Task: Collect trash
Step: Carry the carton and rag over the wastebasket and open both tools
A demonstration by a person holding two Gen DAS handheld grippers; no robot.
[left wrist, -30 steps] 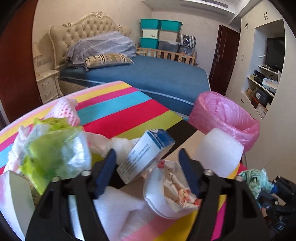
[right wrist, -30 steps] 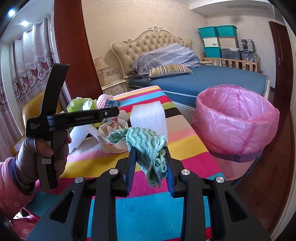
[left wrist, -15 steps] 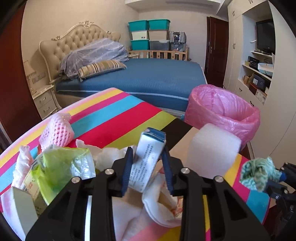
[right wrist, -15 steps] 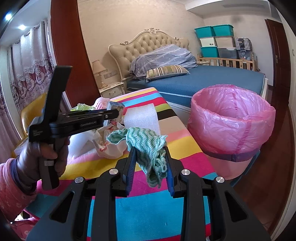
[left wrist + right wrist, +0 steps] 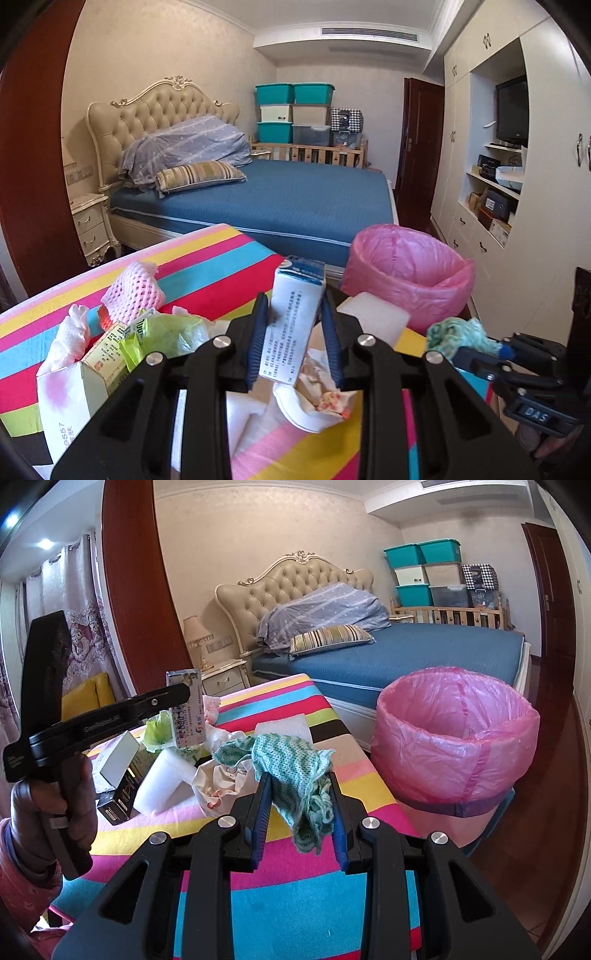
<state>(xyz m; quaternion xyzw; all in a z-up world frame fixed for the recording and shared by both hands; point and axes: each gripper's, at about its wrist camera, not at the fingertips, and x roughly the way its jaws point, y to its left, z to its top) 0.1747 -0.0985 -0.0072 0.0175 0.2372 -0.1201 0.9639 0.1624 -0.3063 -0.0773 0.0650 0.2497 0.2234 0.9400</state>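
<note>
My left gripper point(image 5: 293, 306) is shut on a white carton with a blue top point(image 5: 291, 325), held upright and lifted clear of the trash pile. The right wrist view shows that carton point(image 5: 186, 709) hanging above the pile in the left gripper point(image 5: 184, 694). My right gripper point(image 5: 299, 779) is shut on a crumpled green knitted cloth point(image 5: 295, 764) over the striped tabletop. The cloth point(image 5: 458, 334) also shows at the right of the left wrist view. A bin with a pink liner point(image 5: 454, 738) stands open just past the table's right end.
On the striped table point(image 5: 295, 897) lie a pink foam net point(image 5: 131, 291), a green plastic bag point(image 5: 166, 332), a white foam block point(image 5: 373, 317), a crumpled paper wrapper point(image 5: 314, 402) and small boxes point(image 5: 70, 387). A bed point(image 5: 295, 199) is behind, cupboards point(image 5: 491, 206) to the right.
The left gripper's jaws closed on the carton, stood it upright and raised it off the pile. The right gripper kept still with the cloth.
</note>
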